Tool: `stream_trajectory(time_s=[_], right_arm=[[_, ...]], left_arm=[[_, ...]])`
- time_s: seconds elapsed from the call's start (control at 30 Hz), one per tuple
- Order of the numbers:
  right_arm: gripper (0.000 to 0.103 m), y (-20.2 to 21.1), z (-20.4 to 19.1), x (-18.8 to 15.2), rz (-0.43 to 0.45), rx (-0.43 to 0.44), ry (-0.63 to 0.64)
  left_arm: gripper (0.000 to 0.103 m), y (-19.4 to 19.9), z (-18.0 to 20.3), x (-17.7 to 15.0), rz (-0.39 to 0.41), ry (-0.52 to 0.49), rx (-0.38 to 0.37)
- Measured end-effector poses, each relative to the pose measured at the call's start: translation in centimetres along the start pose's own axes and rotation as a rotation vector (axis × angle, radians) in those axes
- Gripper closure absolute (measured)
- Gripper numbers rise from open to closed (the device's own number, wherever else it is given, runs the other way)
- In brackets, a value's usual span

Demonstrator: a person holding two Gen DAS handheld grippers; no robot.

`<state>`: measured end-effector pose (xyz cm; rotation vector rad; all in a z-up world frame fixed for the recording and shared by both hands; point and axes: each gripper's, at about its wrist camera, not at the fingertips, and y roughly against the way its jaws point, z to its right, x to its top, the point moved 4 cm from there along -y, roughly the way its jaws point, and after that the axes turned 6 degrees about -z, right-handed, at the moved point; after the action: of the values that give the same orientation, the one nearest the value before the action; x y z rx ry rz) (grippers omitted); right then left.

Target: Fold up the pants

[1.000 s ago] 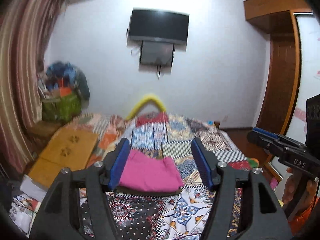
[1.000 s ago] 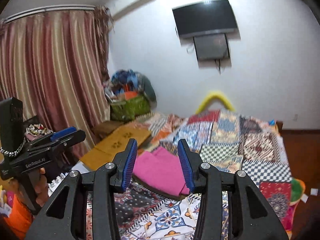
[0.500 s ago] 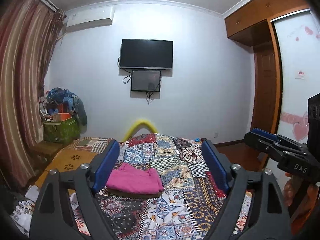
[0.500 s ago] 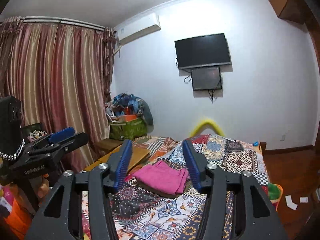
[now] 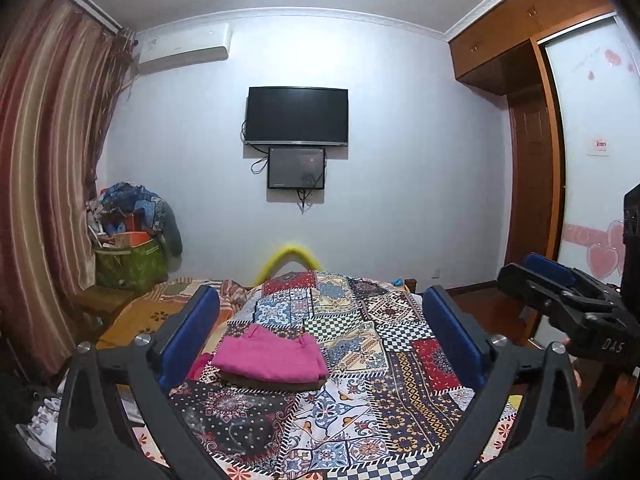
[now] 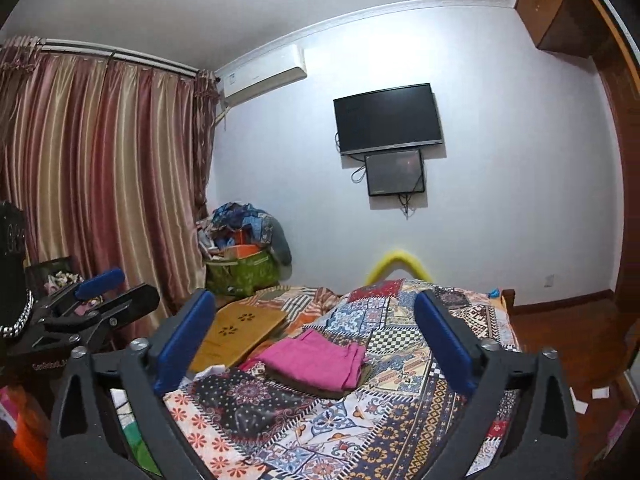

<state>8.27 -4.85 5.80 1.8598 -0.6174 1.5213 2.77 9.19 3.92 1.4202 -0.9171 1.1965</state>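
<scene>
The pink pants (image 5: 272, 356) (image 6: 316, 358) lie folded into a compact rectangle on the patchwork bedspread (image 5: 400, 364) (image 6: 404, 412), on top of a darker folded cloth. My left gripper (image 5: 321, 295) is held back from them over the bed's near end. Its jaws are opening wide with nothing between the blue pads. My right gripper (image 6: 314, 298) is also away from the pants, its jaws opening wide and holding nothing. Each view shows the other gripper at its edge, the right gripper (image 5: 560, 292) and the left gripper (image 6: 100, 296).
A yellow foam arch (image 5: 290, 258) stands at the bed's far end. An orange patterned board (image 6: 236, 332) lies on the bed's left side. A green bag piled with clutter (image 5: 128, 256) sits by the striped curtain (image 6: 100, 184). A TV (image 5: 296, 116) hangs on the far wall, a wooden wardrobe (image 5: 532, 208) on the right.
Both grippers drew back from the pink pants, which now look smaller and farther off. Both pairs of jaws spread much wider. The pants stay folded on the bed.
</scene>
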Motion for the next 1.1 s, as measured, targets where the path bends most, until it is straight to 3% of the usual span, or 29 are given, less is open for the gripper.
stream_trajectory(time_s=[1.1], right_arm=[[0.000, 1.0, -0.7, -0.3, -0.016, -0.041, 0.019]], left_arm=[[0.000, -0.8, -0.5, -0.7, -0.013, 0.020, -0.007]])
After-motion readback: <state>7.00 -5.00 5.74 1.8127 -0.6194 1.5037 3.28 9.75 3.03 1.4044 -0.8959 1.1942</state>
